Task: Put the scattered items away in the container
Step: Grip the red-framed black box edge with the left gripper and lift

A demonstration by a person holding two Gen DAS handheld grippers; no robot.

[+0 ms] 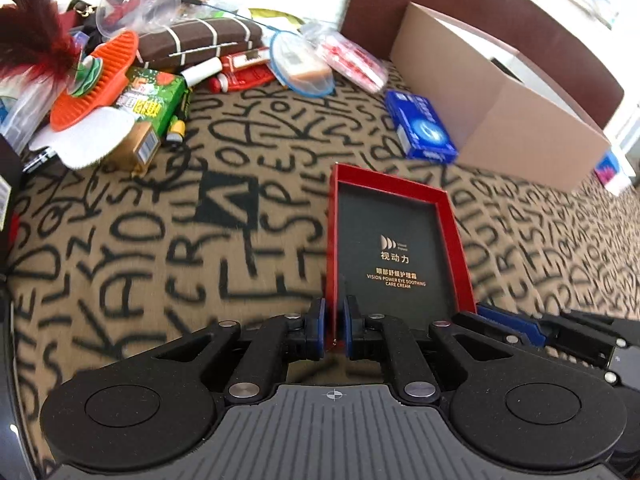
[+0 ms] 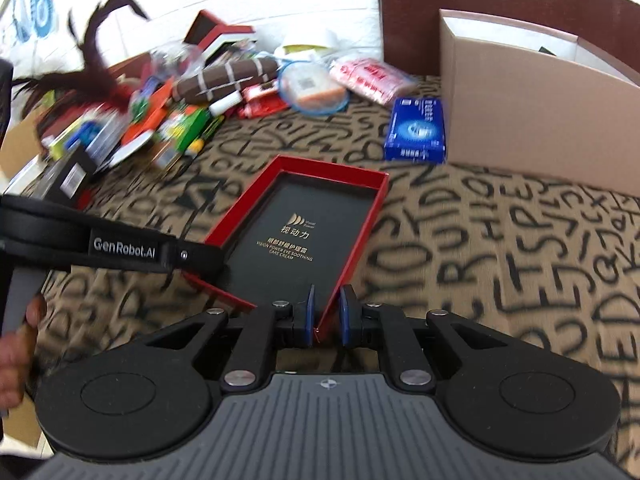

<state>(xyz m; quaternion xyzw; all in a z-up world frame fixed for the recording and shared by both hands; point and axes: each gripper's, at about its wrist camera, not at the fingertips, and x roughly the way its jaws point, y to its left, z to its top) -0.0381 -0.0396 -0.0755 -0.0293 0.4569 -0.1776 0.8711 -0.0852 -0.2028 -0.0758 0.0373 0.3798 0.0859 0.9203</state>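
Note:
A shallow red box tray [image 1: 396, 240] with a black inside and gold lettering is held between both grippers over the letter-patterned cloth. My left gripper [image 1: 335, 320] is shut on its left wall, with the thin red edge pinched between the blue pads. My right gripper [image 2: 326, 314] is shut on the right wall of the same tray [image 2: 296, 220], and one of its fingers [image 1: 508, 322] shows at the tray's near right corner. The open cardboard box [image 1: 500, 112] stands beyond it at the right, also in the right wrist view [image 2: 540, 112].
A blue packet [image 1: 420, 124] lies against the cardboard box's near side. A pile of scattered items [image 1: 160, 60] fills the far left: an orange brush, a green packet, a brown pouch, clear cups and dark red feathers. A hand [image 2: 16, 344] grips the left tool.

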